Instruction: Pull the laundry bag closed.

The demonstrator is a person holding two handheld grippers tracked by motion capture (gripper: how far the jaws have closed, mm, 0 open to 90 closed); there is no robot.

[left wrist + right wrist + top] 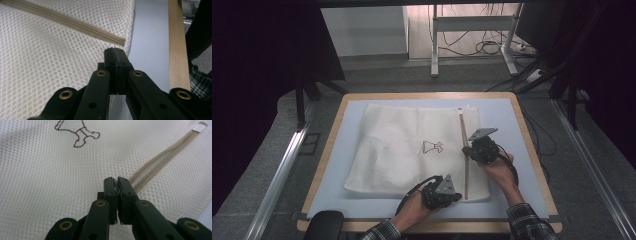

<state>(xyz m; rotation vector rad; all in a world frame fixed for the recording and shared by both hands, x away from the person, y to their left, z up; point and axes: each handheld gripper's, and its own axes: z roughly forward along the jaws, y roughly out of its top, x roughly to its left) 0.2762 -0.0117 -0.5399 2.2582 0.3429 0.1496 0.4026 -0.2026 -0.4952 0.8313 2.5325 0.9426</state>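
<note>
A white mesh bag (402,150) lies flat on the table, with a brown outline drawing (432,146) in its middle. A beige zipper (465,170) runs along its right side. My left gripper (458,196) sits at the bag's near right corner, by the zipper's end (120,41). In the left gripper view its jaws (115,51) are shut on the mesh edge. My right gripper (467,150) rests midway along the zipper. Its jaws (116,181) are shut, with a small metal zipper pull between the pads. From there the zipper (160,160) runs to a white tab (200,127).
The bag lies on a light blue mat (507,120) over a wood-edged table (177,45). Bare mat borders the bag on the right and near sides. Black frame posts and a desk with cables (482,47) stand beyond the far edge.
</note>
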